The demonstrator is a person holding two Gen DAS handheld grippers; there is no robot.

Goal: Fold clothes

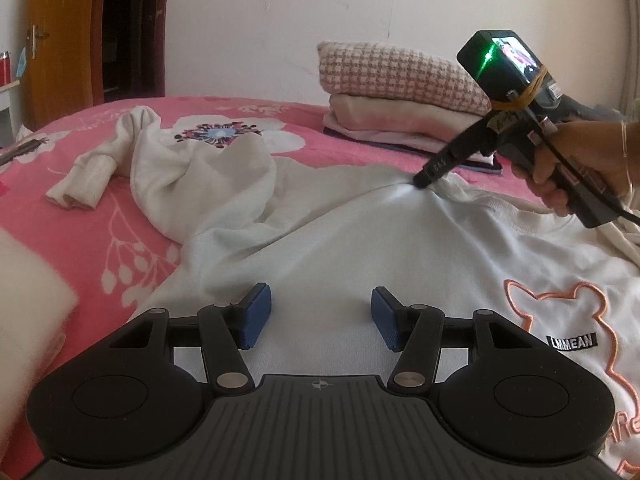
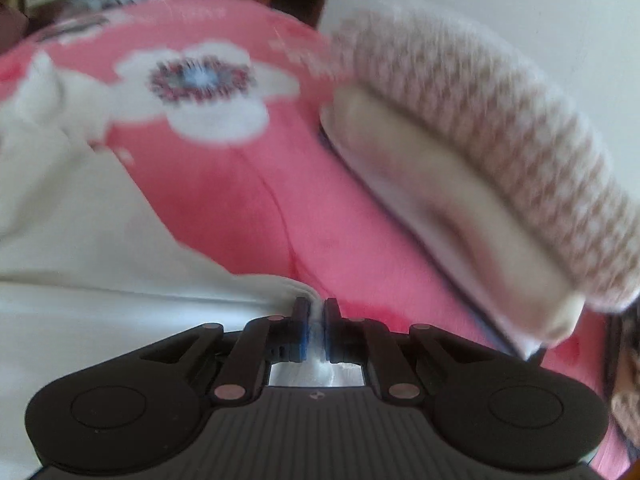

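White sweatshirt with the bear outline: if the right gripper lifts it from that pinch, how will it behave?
The white sweatshirt is probably floppy: it already tents toward the right gripper and wrinkles. It will likely drape and drag its crumpled sleeve. The left gripper hangs open above it.

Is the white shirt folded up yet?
Not yet. The white shirt lies spread on the bed, sleeve flung out.

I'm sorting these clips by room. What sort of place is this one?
Most likely a home bedroom: a bed under a pink floral bedsheet, a stack of folded blankets against the plain white wall, and an open brown wooden door. A white sweatshirt lies on the bed.
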